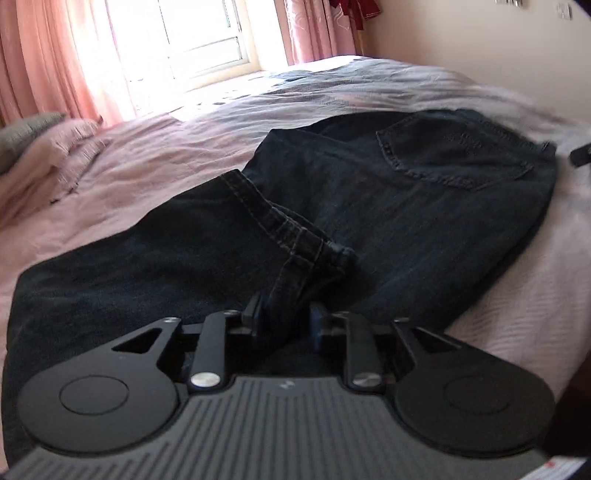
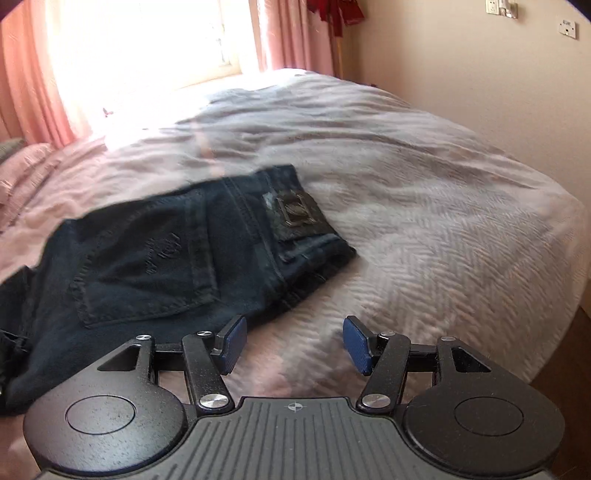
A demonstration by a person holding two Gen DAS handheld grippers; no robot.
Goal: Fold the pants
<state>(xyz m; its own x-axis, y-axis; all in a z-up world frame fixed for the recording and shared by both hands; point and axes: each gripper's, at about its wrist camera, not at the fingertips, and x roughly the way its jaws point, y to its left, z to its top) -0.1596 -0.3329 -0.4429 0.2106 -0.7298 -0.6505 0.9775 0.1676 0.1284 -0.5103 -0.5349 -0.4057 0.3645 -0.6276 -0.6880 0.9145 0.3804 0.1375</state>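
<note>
Dark blue jeans (image 1: 406, 206) lie folded on a pale pink bedspread (image 1: 147, 155), with a back pocket (image 1: 454, 155) facing up at the far right. A stitched leg hem (image 1: 295, 236) is drawn across the jeans toward the camera. Its bunched cloth fills the gap between the pads of my left gripper (image 1: 286, 319), which is shut on it. In the right wrist view the jeans (image 2: 147, 266) show their waistband and a leather patch (image 2: 295, 210). My right gripper (image 2: 293, 343) hovers open over the bare bedspread (image 2: 443, 221), just right of the waist end, holding nothing.
Pink curtains (image 1: 48, 62) frame a bright window (image 1: 192, 40) beyond the bed. A grey pillow (image 1: 22, 136) and rumpled pink bedding (image 1: 55, 158) lie at the left. A cream wall with sockets (image 2: 567, 27) runs along the right. The bed's edge drops to dark floor (image 2: 580, 332) at the right.
</note>
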